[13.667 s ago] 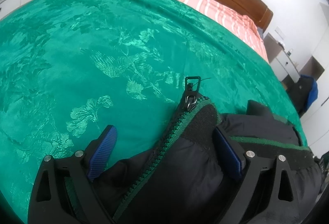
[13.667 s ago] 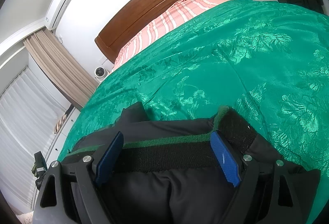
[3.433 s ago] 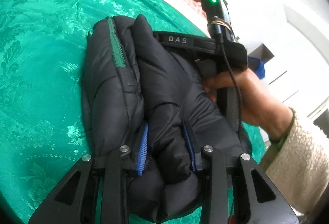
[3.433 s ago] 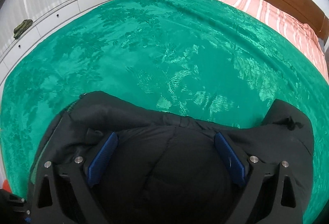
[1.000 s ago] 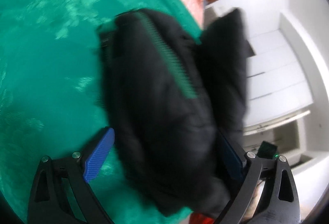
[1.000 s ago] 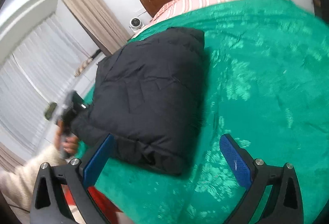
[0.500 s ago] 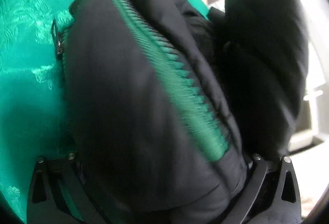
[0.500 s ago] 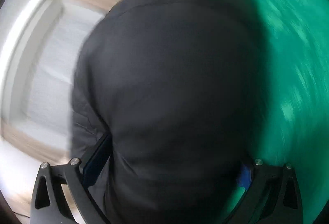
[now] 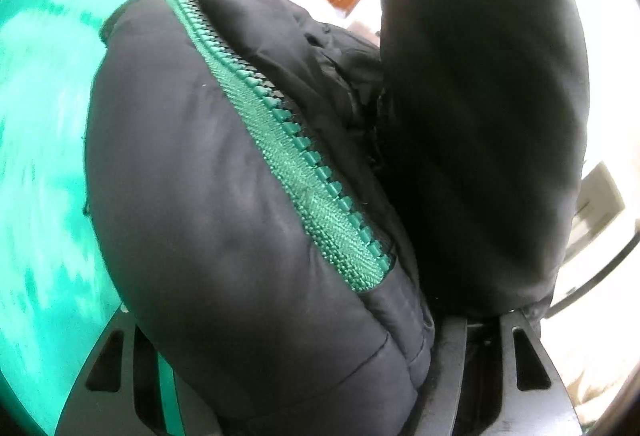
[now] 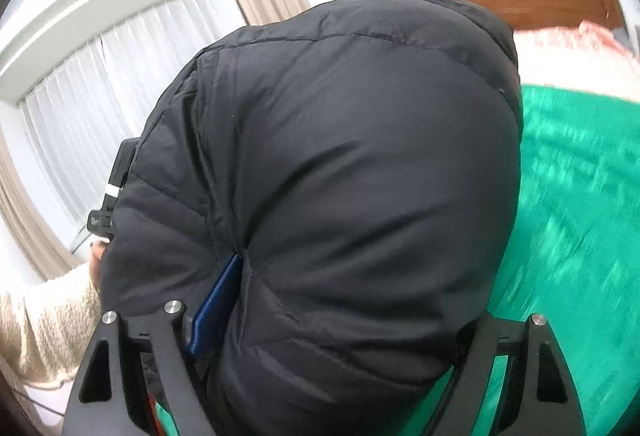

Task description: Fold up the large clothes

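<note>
Your green bedspread [image 10: 568, 203] lies blurred behind the black jacket [image 10: 340, 175], which bulges in a folded bundle between the two tools and fills most of both views, its green zipper [image 9: 288, 147] running slantwise across the left view. Your right gripper [image 10: 332, 320] is clamped on the jacket's padding, one blue pad [image 10: 218, 298] pressed into a seam. Your left gripper [image 9: 304, 352] has the bundle between its arms, its pads hidden, so you cannot tell its grip.
</note>
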Demonstrator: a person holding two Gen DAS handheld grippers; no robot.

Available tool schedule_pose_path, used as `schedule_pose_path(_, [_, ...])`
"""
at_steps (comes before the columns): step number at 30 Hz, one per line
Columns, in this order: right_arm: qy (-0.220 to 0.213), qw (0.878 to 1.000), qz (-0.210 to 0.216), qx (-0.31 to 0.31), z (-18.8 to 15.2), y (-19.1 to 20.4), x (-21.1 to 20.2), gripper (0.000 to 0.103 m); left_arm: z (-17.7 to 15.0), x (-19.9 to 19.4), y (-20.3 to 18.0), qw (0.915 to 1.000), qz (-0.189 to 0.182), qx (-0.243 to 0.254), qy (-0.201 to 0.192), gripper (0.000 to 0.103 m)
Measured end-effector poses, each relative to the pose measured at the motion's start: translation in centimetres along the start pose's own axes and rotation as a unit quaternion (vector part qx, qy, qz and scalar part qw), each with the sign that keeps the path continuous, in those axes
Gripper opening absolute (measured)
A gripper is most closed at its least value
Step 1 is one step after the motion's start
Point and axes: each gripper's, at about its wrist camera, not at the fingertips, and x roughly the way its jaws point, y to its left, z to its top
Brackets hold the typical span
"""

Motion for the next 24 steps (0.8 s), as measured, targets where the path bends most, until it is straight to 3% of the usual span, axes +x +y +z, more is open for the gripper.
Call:
schedule_pose_path(2, [-0.003,1.000,0.002,0.020,2.4,-2.6,0.4,0.085,3.0,1.6,-0.1,0.9998,0.015,0.008,-0.008,0.074])
schedule_pose_path(4, [0.011,0.998,-0.012,0.062,3.5,-5.9,1.3,0.099,4.9,4.1,1.3,0.9979,0.064,0.009,0.004,0.102])
schedule_pose_path(6, [0.029,0.990,-0.086,0.105,2.8,-9.1,2.6,0.103,5.1,6.7,4.7,0.9887,0.145,-0.019,0.035,0.101])
schedule_pose_path(8, [0.046,0.982,-0.133,0.126,0.9,-10.6,2.4,0.103,3.8,7.7,7.6,0.9777,0.188,-0.061,0.071,0.093])
schedule_pose_path(9, [0.042,0.982,-0.131,0.128,0.0,-10.4,1.8,0.103,3.0,7.3,8.1,0.9763,0.191,-0.070,0.073,0.085])
schedule_pose_path(11, [0.025,0.985,-0.125,0.117,-2.1,-8.9,0.7,0.103,1.2,5.1,7.8,0.9826,0.169,-0.067,0.040,0.085])
schedule_pose_path(14, [0.014,0.985,-0.154,0.078,-4.8,-6.0,-2.3,0.103,-1.8,1.1,4.2,0.9781,0.207,-0.017,-0.014,0.093])
schedule_pose_path(15, [0.008,0.983,-0.169,0.063,-4.7,-5.2,-2.9,0.103,-1.7,0.3,3.2,0.9725,0.231,0.007,-0.031,0.096])
schedule_pose_path(17, [-0.014,0.979,-0.202,0.036,-5.1,-3.2,-4.8,0.103,-3.5,-1.0,-1.1,0.9505,0.296,0.066,-0.067,0.100])
schedule_pose_path(20, [-0.083,0.962,-0.261,0.002,-6.2,0.1,-9.2,0.103,-7.1,-3.5,-5.0,0.9084,0.377,0.130,-0.127,0.103])
schedule_pose_path(22, [-0.139,0.946,-0.294,0.004,-7.3,2.2,-12.1,0.103,-8.8,-4.8,-7.6,0.8949,0.397,0.129,-0.159,0.103])
schedule_pose_path(24, [-0.119,0.942,-0.314,0.028,-7.5,2.5,-12.9,0.103,-9.2,-5.7,-9.1,0.8887,0.411,0.101,-0.177,0.103])
